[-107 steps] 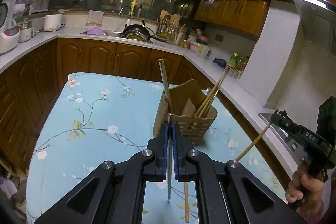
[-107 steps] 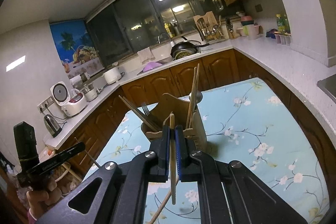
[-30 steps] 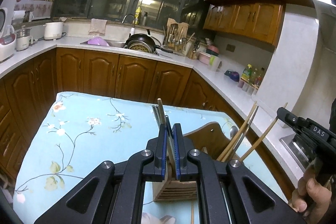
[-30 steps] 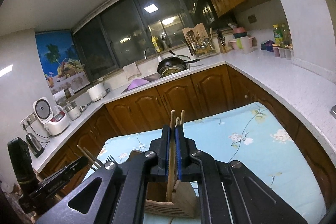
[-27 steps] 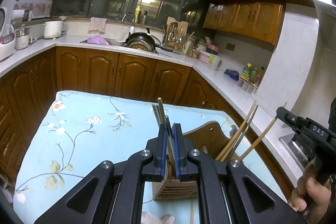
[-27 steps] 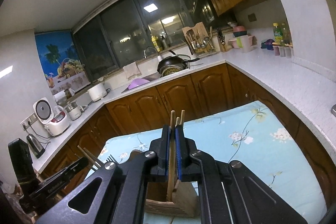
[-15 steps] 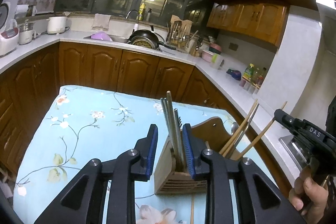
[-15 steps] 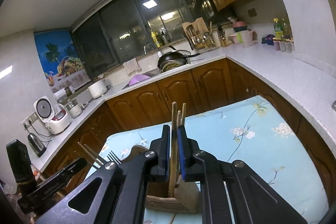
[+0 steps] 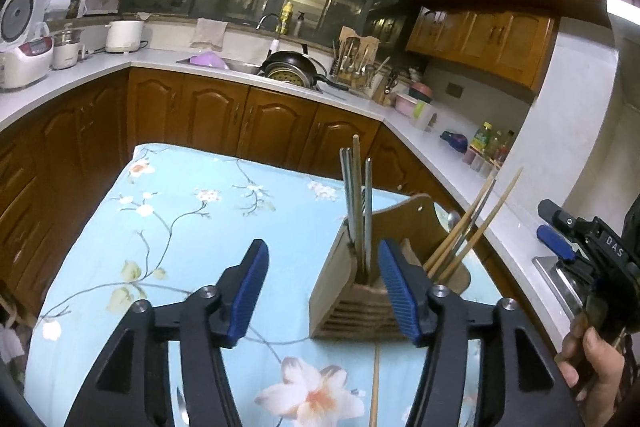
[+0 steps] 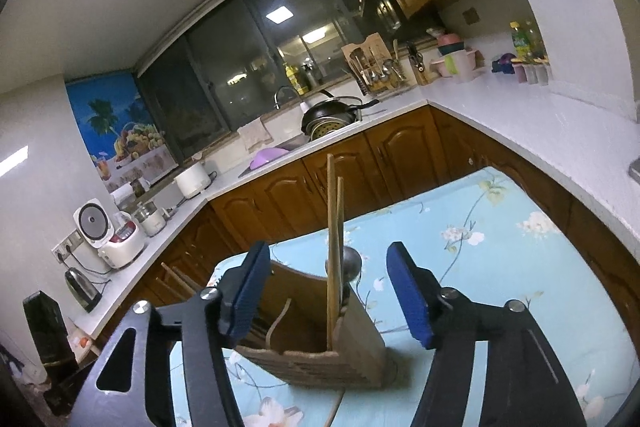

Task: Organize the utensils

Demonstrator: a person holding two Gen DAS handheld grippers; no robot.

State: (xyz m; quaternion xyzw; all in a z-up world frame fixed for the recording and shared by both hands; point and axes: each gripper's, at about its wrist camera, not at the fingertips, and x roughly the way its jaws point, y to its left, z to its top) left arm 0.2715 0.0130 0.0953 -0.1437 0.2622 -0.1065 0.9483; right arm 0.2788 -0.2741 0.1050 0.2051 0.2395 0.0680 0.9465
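A wooden utensil holder [image 9: 360, 303] stands on the blue floral tablecloth [image 9: 168, 227]. Metal chopsticks and a fork [image 9: 362, 211] stand upright in its left compartment; wooden chopsticks [image 9: 472, 231] lean in its right compartment. My left gripper [image 9: 322, 287] is open and empty just in front of the holder. In the right wrist view the holder [image 10: 320, 347] holds wooden chopsticks [image 10: 333, 247] and a spoon [image 10: 347, 261]. My right gripper [image 10: 330, 293] is open and empty around it. A loose wooden chopstick [image 9: 375, 387] lies on the cloth below the holder.
The right gripper [image 9: 580, 247] and the hand holding it show at the right edge of the left wrist view. Wooden cabinets and white counters ring the table, with a sink and wok [image 9: 292, 67], a rice cooker [image 9: 20, 51] and bottles [image 9: 488, 143].
Both grippers were shut on utensils, lowered them into the holder, then opened and let go. The utensils now stand in the holder and both grippers have drawn back a little.
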